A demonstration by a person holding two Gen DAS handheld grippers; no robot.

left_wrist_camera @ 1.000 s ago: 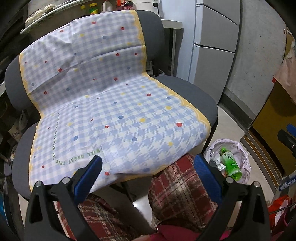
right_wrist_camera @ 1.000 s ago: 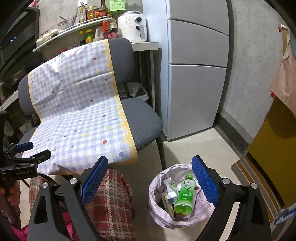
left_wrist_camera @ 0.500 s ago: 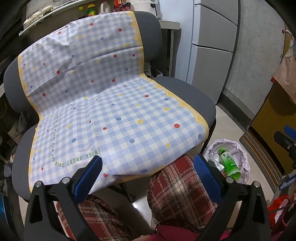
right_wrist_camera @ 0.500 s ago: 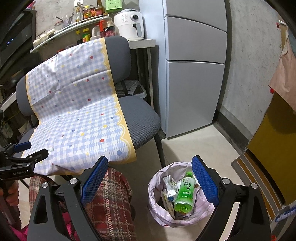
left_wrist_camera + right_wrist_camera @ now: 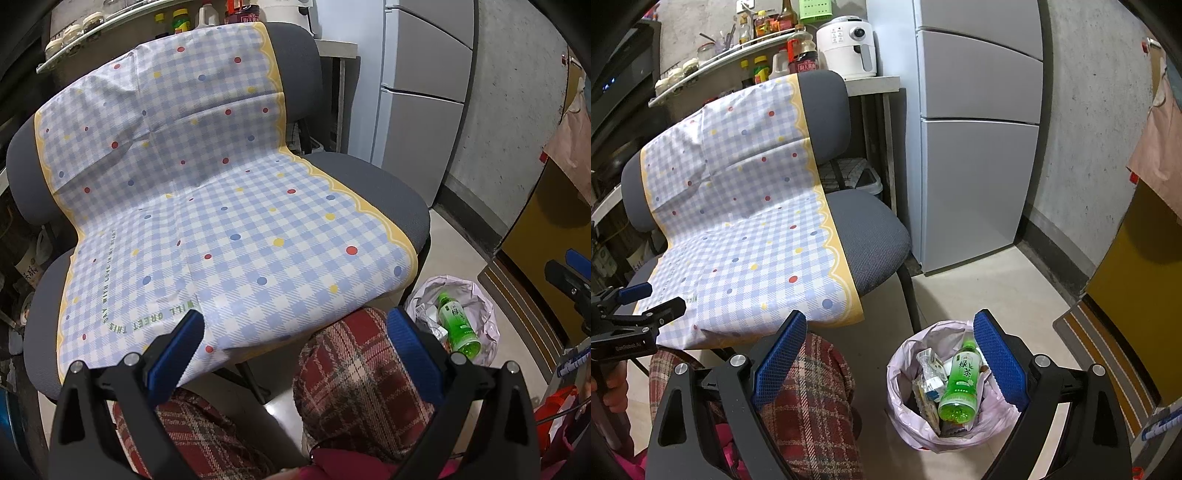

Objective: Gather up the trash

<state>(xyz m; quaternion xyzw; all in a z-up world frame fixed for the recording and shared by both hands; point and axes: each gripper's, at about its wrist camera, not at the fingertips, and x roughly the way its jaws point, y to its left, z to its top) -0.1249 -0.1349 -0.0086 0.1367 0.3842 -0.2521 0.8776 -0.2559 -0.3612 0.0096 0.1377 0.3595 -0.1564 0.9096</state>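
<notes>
Both the left gripper point(image 5: 295, 343) and right gripper point(image 5: 890, 354) are spread wide, holding nothing. The green tea bottle point(image 5: 960, 387) lies in the lined bin point(image 5: 905, 406), lower centre of the right wrist view.

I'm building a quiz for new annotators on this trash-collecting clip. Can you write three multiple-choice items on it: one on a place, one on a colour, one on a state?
1. Where is the green bottle?
A. On the chair seat
B. In the lined trash bin
C. On the shelf

2. What colour is the border of the checked cloth on the chair?
A. Yellow
B. Red
C. Black

3. What state are the left gripper and right gripper in?
A. Both shut on trash
B. One holds the bottle
C. Both open, holding nothing

Key: 1 B, the bottle lies among wrappers inside the bin. 2 A, a scalloped yellow band edges the cloth. 3 C, each gripper's blue pads stand wide apart with nothing between them.
</notes>
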